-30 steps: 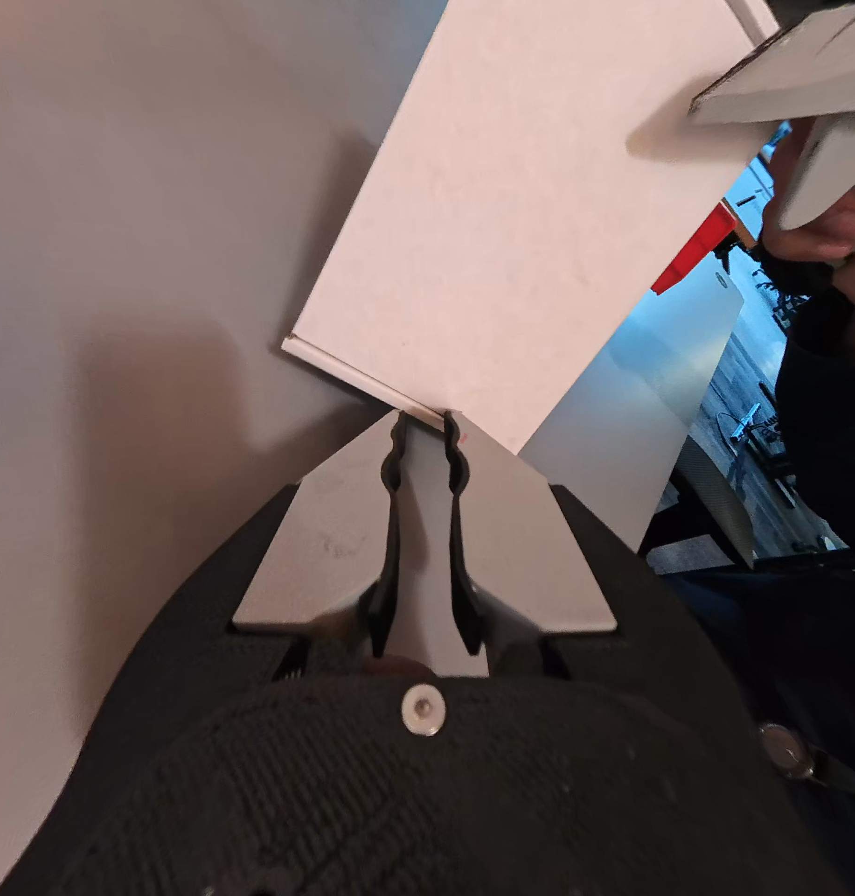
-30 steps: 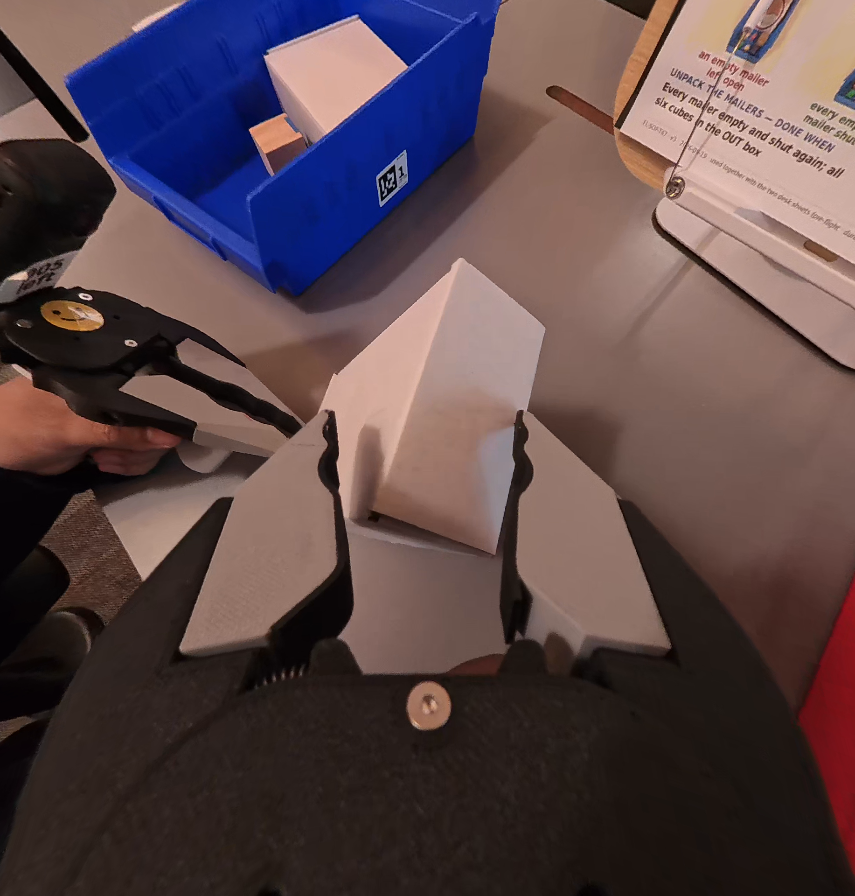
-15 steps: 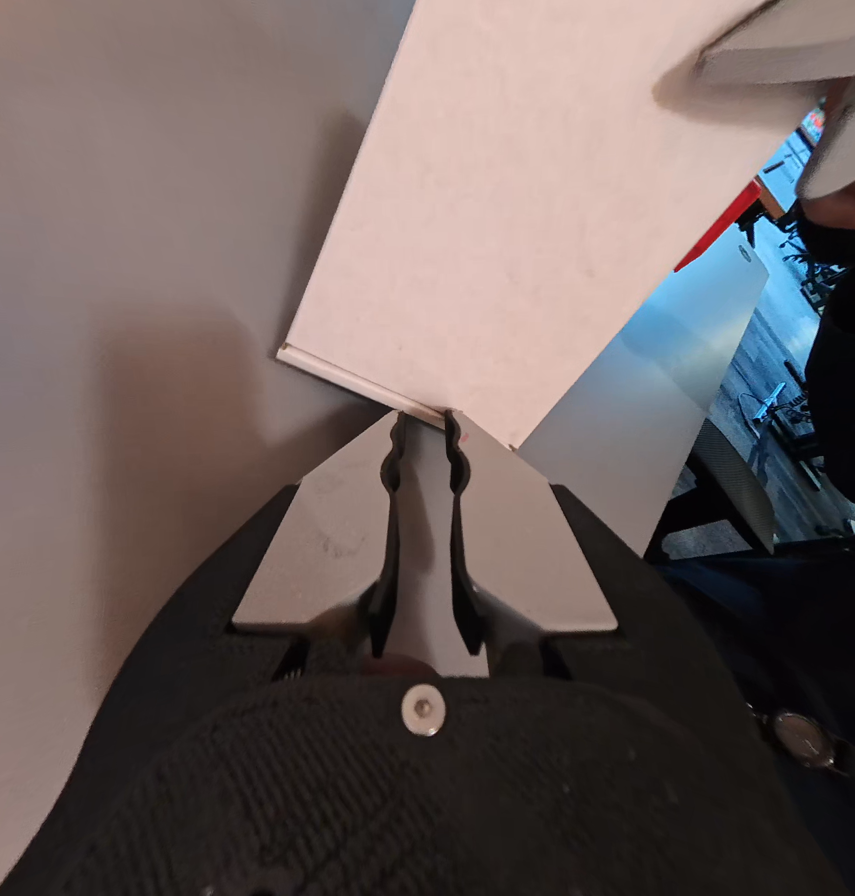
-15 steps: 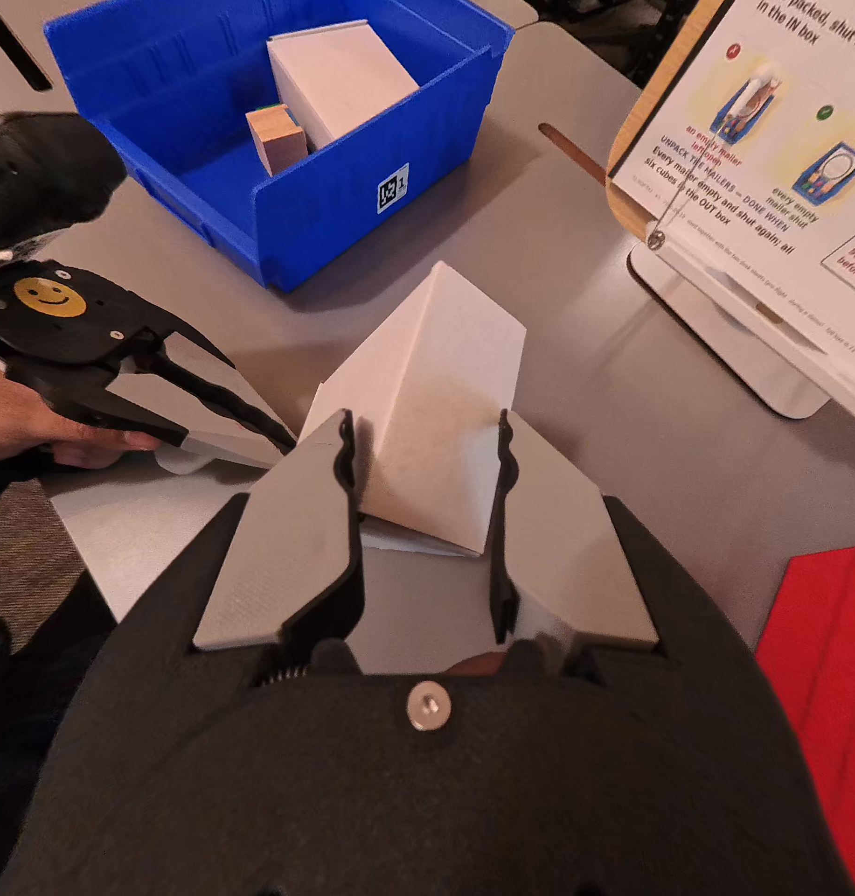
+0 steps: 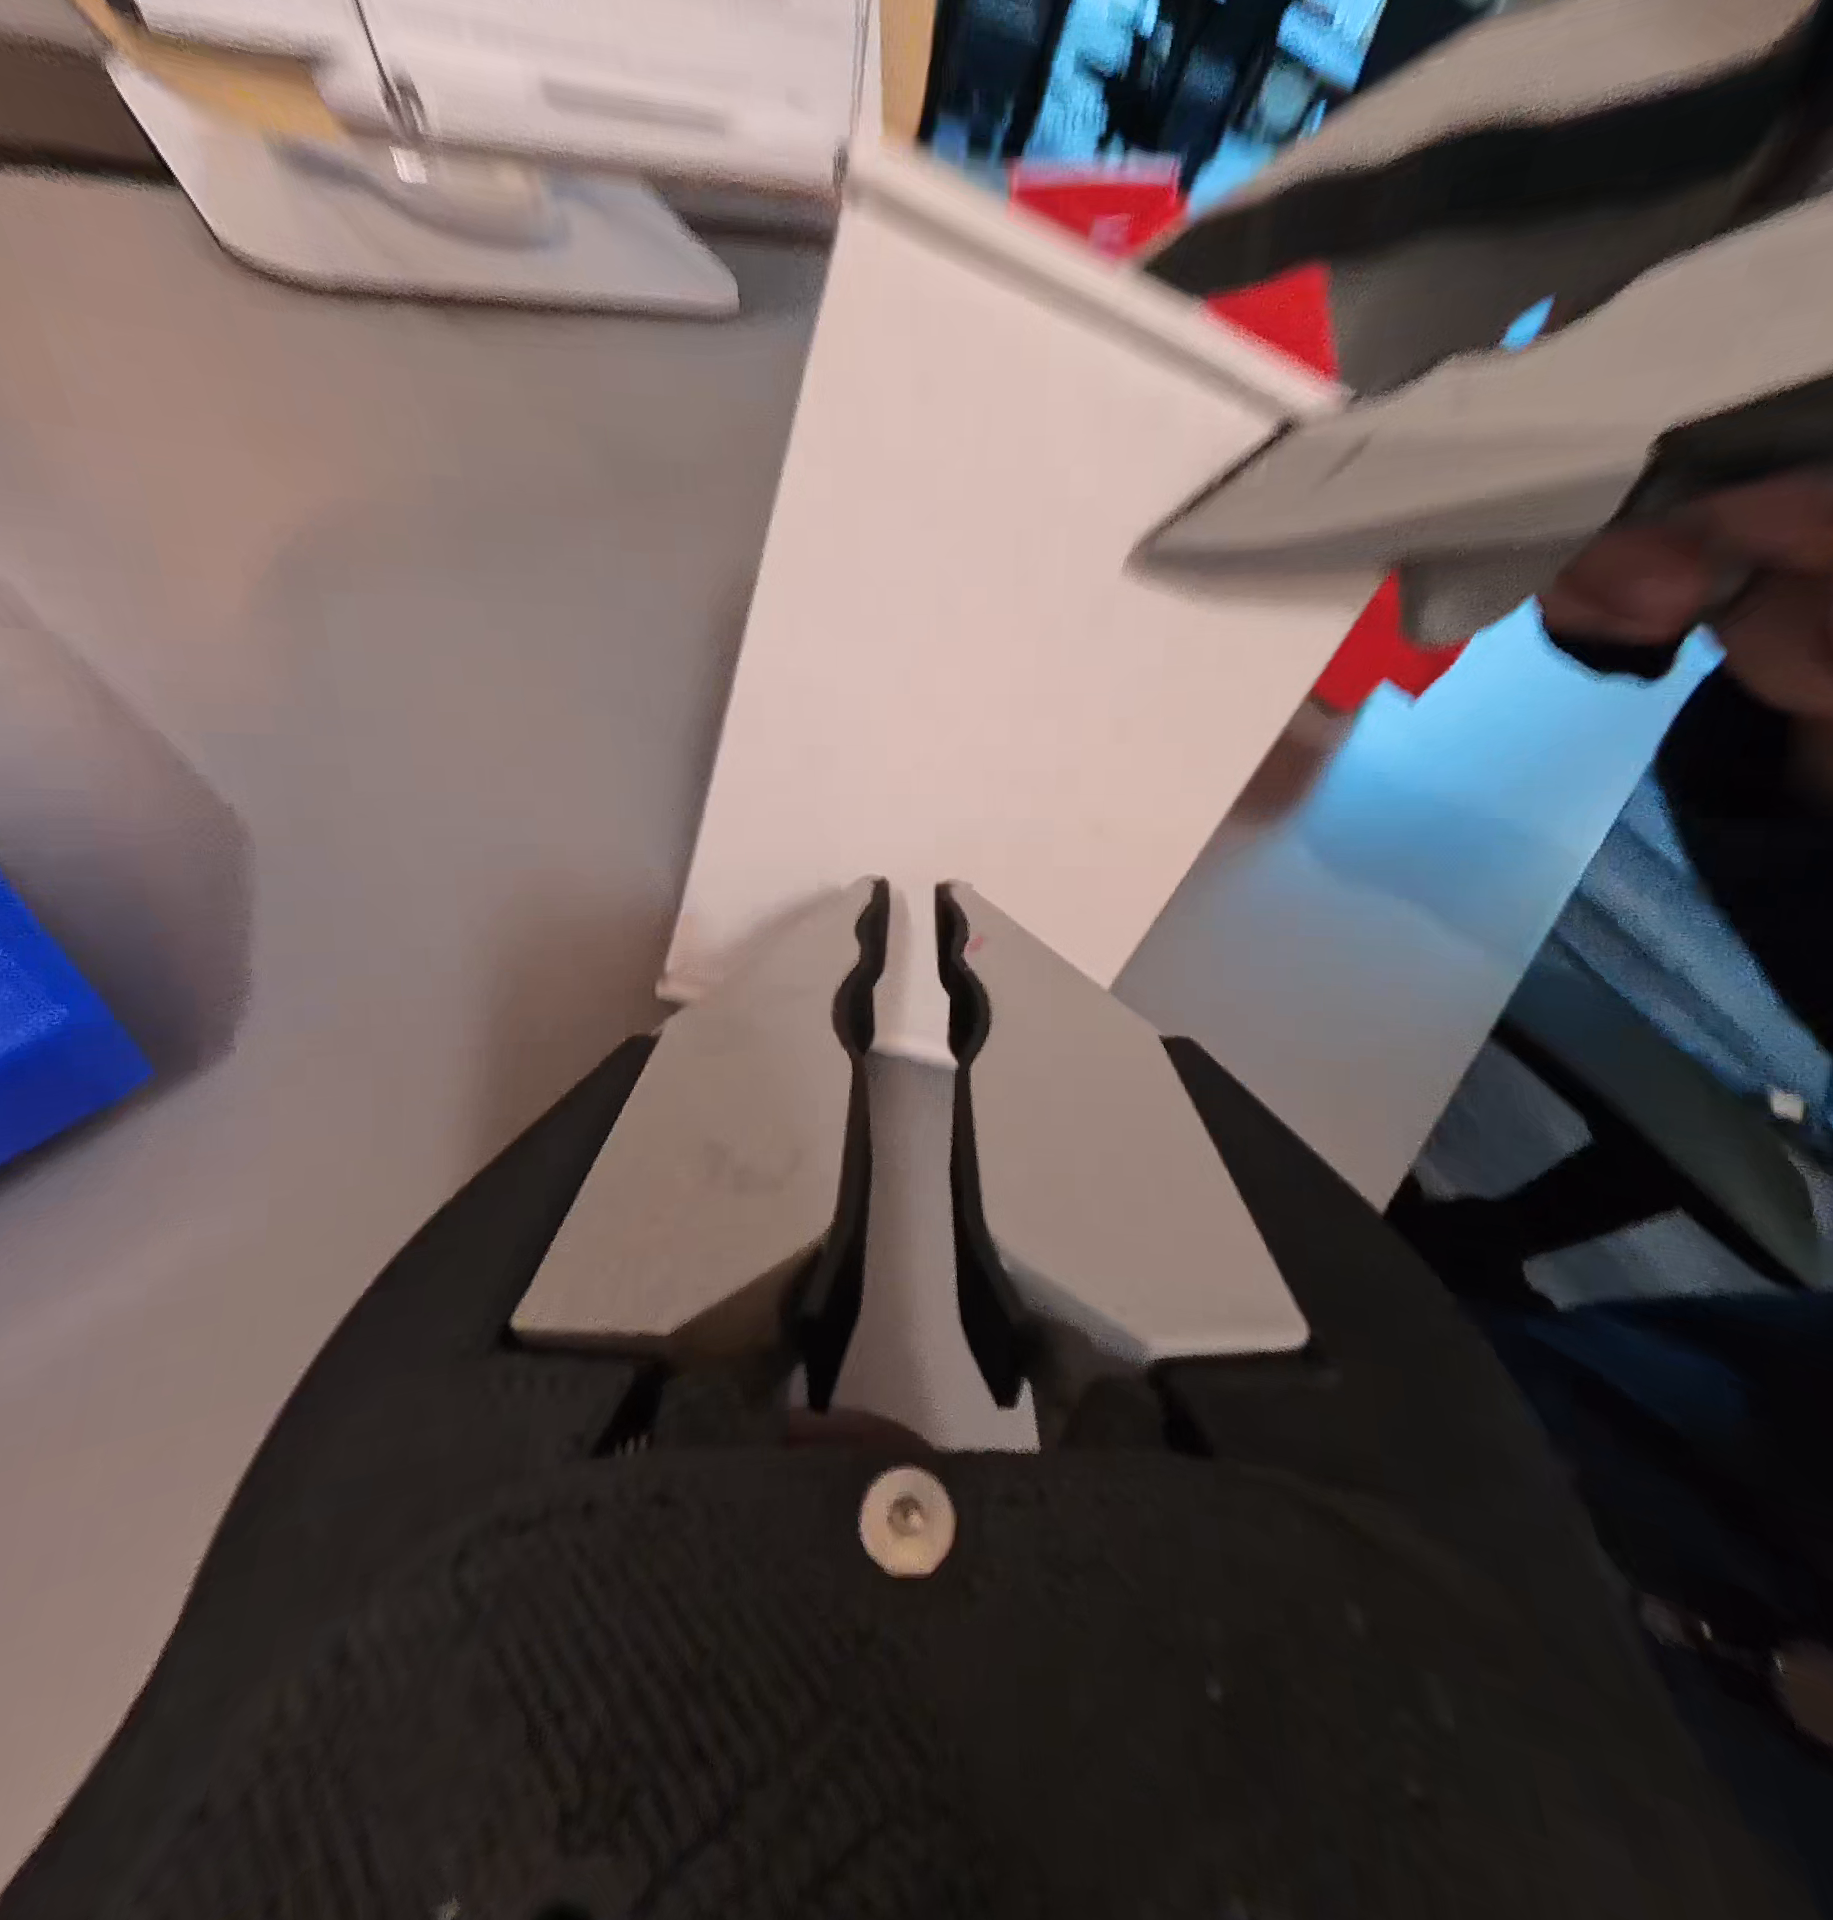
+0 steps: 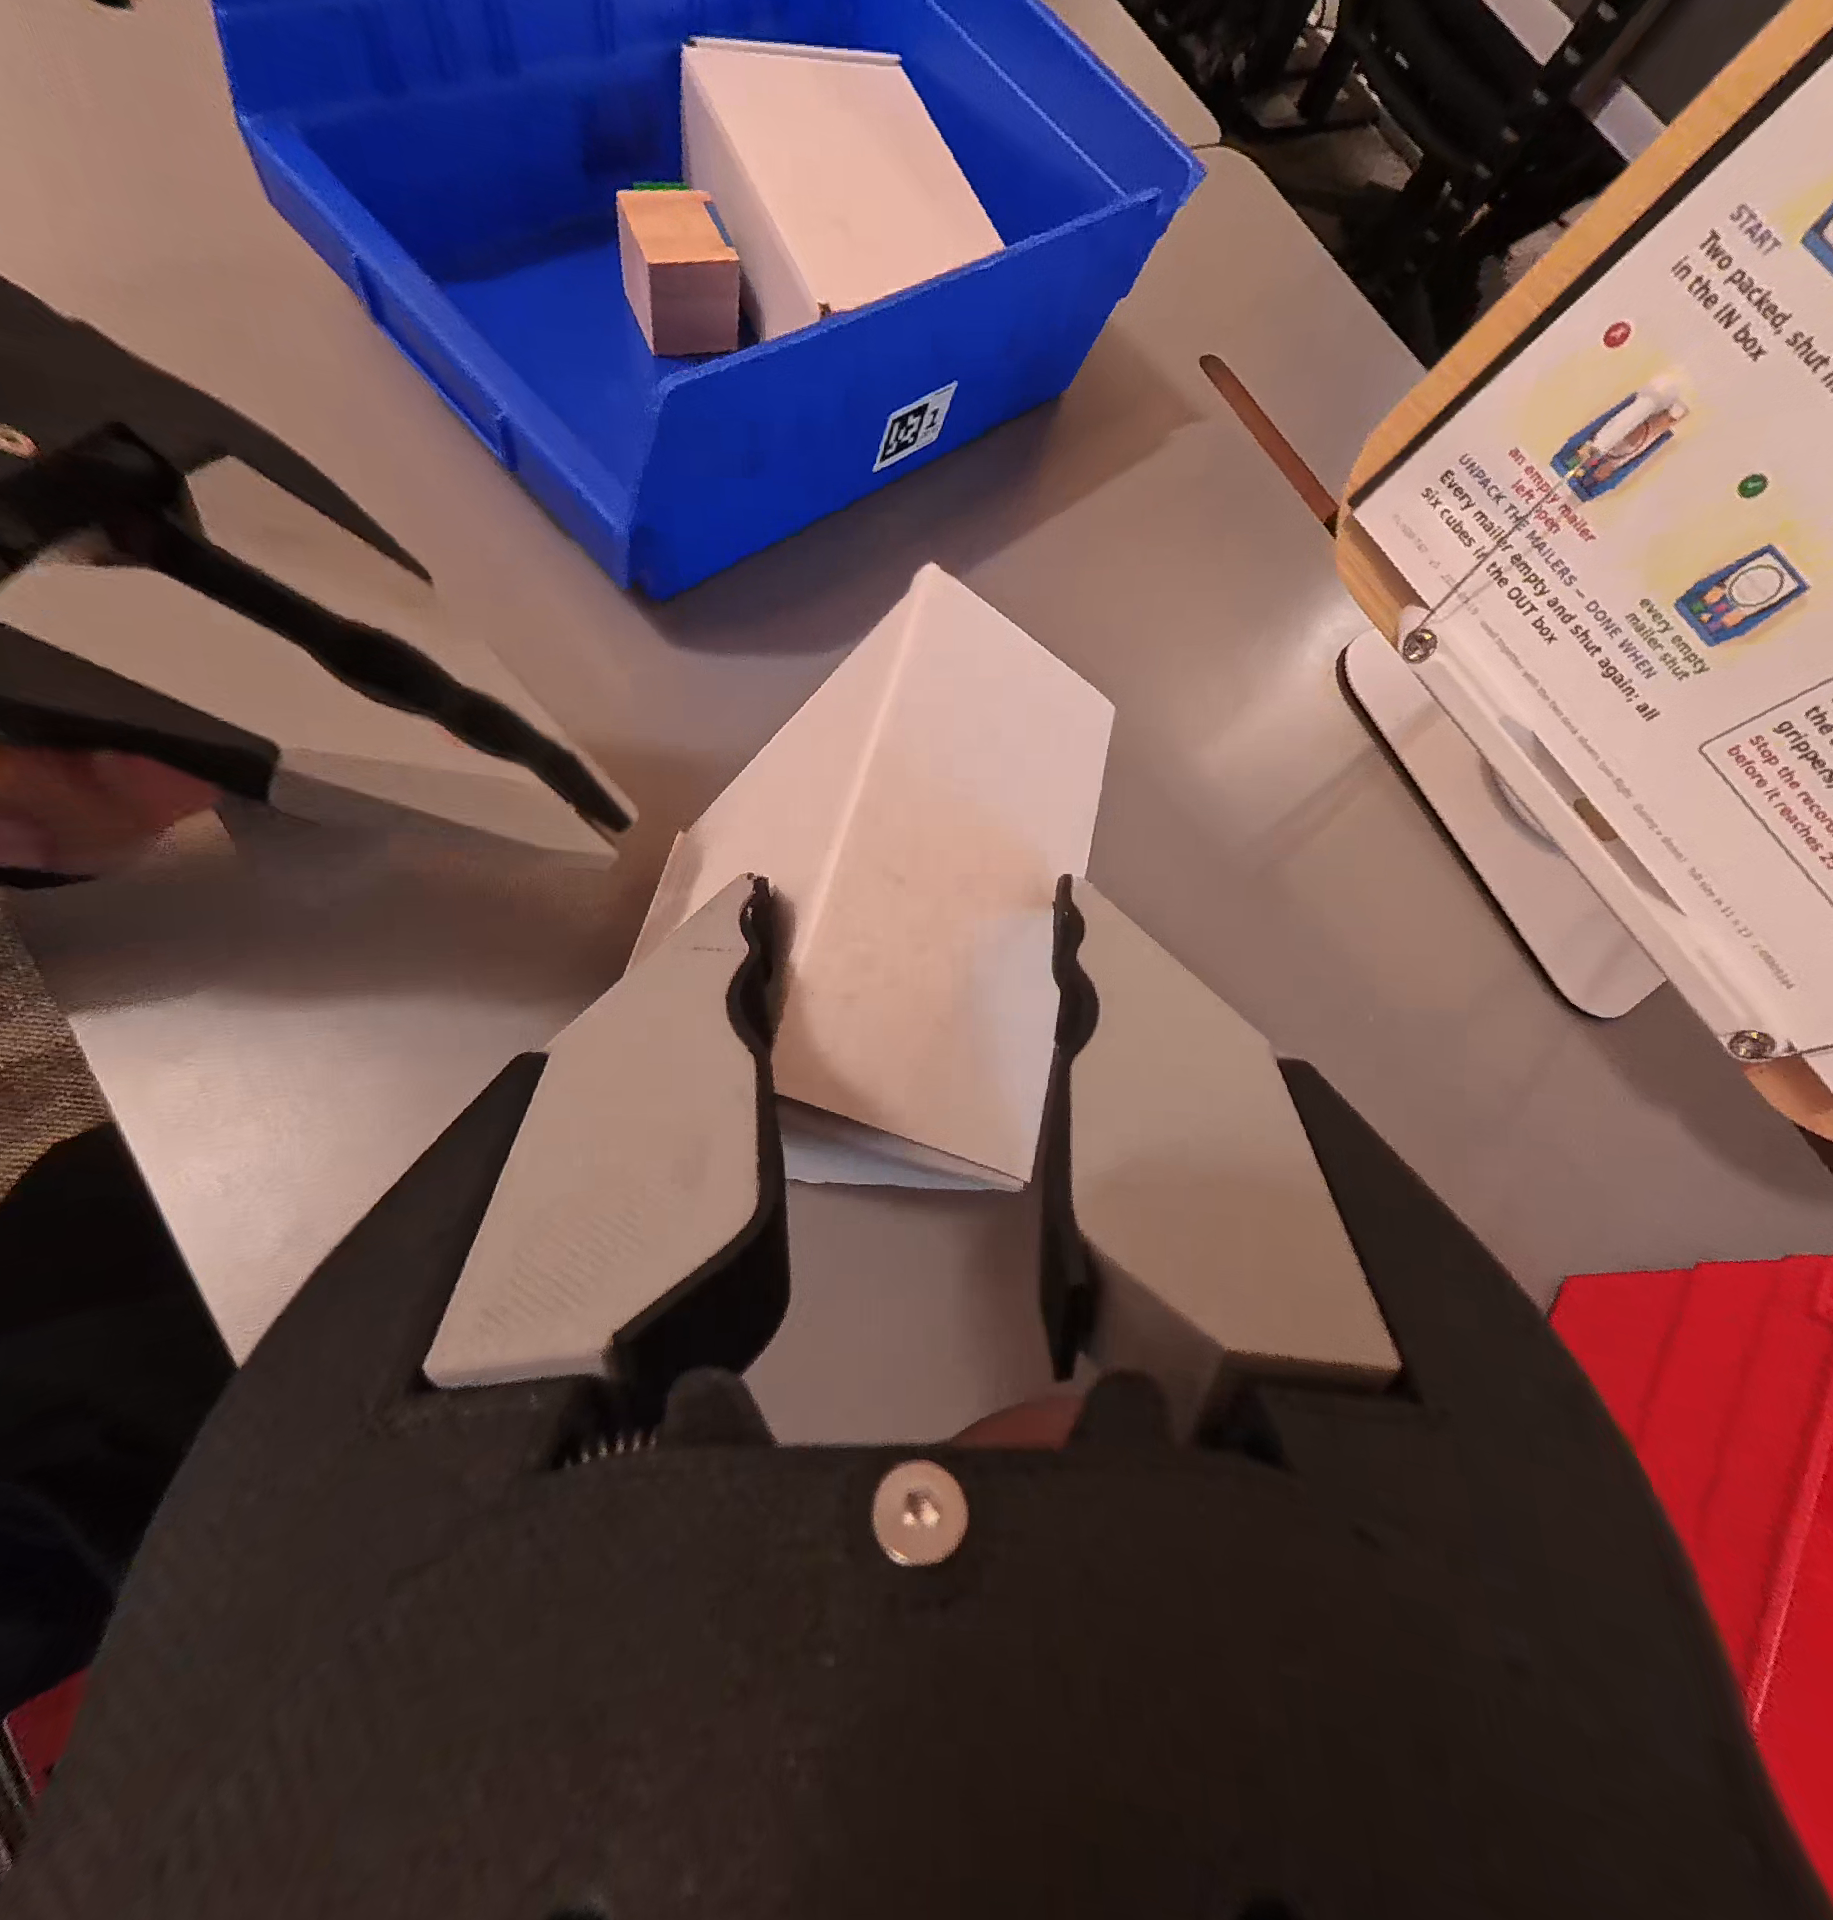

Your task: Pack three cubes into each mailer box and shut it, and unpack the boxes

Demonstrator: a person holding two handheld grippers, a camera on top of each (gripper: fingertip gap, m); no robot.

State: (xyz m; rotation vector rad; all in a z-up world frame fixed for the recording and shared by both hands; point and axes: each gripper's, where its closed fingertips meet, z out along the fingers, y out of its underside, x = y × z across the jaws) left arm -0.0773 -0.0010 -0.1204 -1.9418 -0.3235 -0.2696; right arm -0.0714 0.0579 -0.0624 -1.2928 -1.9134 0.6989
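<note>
Right now my right claw is spread wide, its fingers on either side of the white mailer box without clearly touching it. My left claw is nearly pressed together, only a thin slit showing between its tips; the tips sit right at the near bottom corner of the box, and I cannot tell whether they nip a bit of cardboard there or merely lean against it.

What worries me most is the box tipping or sliding. It sits on the grey surface tilted, one long edge up like a roof ridge, so a squeeze from the right claw could skid it off the sloped faces rather than catch it. If the left claw lets go or pushes too hard at that low corner, I judge the box could spin toward the blue bin or off the near edge of the surface, which lies close. A hard pinch could also crease the thin wall or pop a flap.

The box is plain matt white cardboard, long and shallow, with crisp folded edges and a flap layer peeking out along its near bottom edge. It looks shut; whether it holds cubes I cannot see. It lies between the two claws, just in front of the blue bin. A second white mailer and a wooden cube lie inside that bin.
</note>
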